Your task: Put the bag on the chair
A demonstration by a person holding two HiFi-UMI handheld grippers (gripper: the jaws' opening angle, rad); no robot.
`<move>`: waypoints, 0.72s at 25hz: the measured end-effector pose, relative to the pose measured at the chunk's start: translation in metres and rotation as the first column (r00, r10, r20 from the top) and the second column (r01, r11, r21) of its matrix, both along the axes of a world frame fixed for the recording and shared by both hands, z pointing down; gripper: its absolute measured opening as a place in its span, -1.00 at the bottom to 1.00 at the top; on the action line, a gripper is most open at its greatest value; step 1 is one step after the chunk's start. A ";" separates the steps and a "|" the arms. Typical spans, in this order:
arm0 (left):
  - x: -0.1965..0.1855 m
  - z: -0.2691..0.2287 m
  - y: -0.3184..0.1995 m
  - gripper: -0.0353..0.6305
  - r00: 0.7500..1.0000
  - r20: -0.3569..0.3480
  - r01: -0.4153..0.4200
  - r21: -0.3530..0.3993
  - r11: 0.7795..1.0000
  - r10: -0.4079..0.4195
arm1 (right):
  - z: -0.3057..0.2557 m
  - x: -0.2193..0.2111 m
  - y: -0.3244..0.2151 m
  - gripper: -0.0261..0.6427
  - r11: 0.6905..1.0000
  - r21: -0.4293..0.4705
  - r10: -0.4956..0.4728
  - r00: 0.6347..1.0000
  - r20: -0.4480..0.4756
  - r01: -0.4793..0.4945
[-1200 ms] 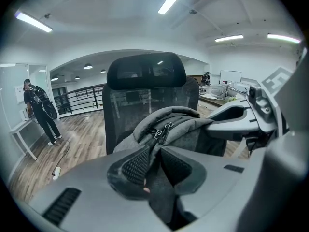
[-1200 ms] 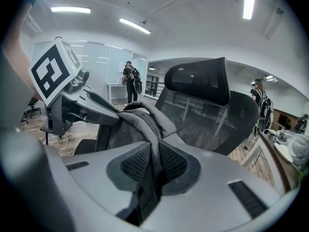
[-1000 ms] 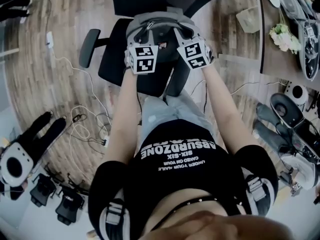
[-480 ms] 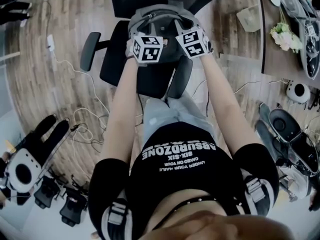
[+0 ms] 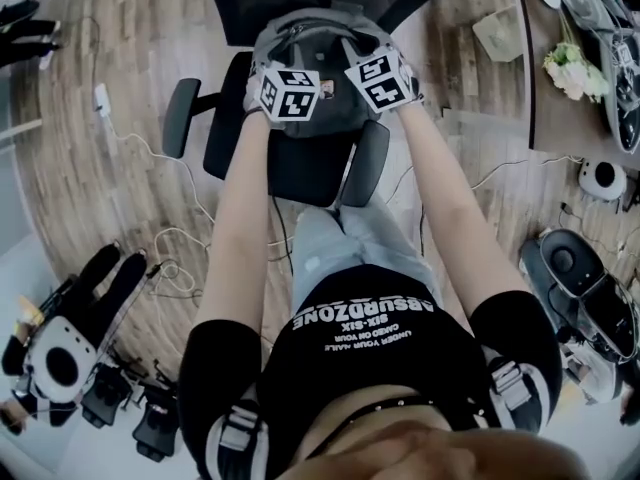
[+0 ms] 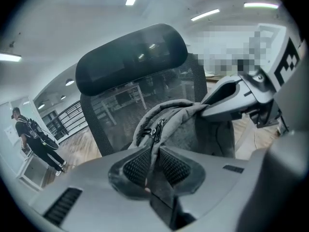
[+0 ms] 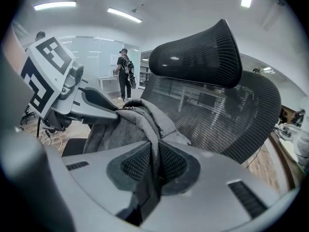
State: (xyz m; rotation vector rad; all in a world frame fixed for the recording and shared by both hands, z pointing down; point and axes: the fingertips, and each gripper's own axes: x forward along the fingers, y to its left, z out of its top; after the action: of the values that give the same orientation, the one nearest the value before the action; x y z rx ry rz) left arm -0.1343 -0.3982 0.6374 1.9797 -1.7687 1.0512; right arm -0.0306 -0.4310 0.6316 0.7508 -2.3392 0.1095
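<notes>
While both grippers pinch its upper edge, the grey backpack (image 5: 308, 40) stands upright over the rear of the office chair (image 5: 310, 168) seat, just in front of the mesh backrest (image 6: 120, 115). No view shows whether its base bears on the seat.

Left gripper (image 6: 153, 166): fingers (image 6: 137, 166) closing, narrow gap, with a fold of backpack fabric between the ribbed pads. Zipper pulls (image 6: 157, 127) hang just above that fold.

Right gripper (image 7: 154, 161): fingers (image 7: 171, 161) narrow, clamped on a second fold of the same fabric on the other side of the top.

Head view: the two marker cubes sit side by side over the backpack top, near each other but apart.

Container check: the zipper line runs across the backpack top; whether it is zipped shut cannot be told, and the interior does not show.

Surroundings: headrest (image 7: 203, 57) is above the backrest, and the armrests (image 5: 180, 118) flank the seat. Cables (image 5: 150, 258) lie on the wood floor (image 5: 90, 168) to the left. A bunch of flowers (image 5: 568, 68) lies on the counter (image 5: 560, 118) at right. One person (image 7: 124, 74) stands well back in the room.
</notes>
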 end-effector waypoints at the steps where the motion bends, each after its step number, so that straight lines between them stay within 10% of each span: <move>1: -0.001 0.001 -0.002 -0.68 1.000 0.001 0.008 0.007 1.000 -0.008 | 0.001 -0.002 -0.002 -0.74 1.000 -0.001 -0.003 1.000 -0.003 0.003; 13: -0.011 0.001 -0.007 -0.68 0.994 0.089 0.065 0.043 0.997 -0.068 | -0.005 -0.013 -0.002 -0.74 1.000 0.006 -0.023 1.000 0.000 0.023; 18: -0.006 -0.013 0.000 -0.47 0.993 0.111 0.044 0.058 0.997 -0.050 | -0.013 -0.018 0.013 -0.36 0.999 -0.018 -0.044 0.999 0.005 0.044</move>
State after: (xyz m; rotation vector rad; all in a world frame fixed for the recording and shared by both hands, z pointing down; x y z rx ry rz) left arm -0.1407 -0.3985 0.6248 1.9353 -1.9130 1.1296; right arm -0.0484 -0.4181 0.6188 0.6902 -2.3548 0.1133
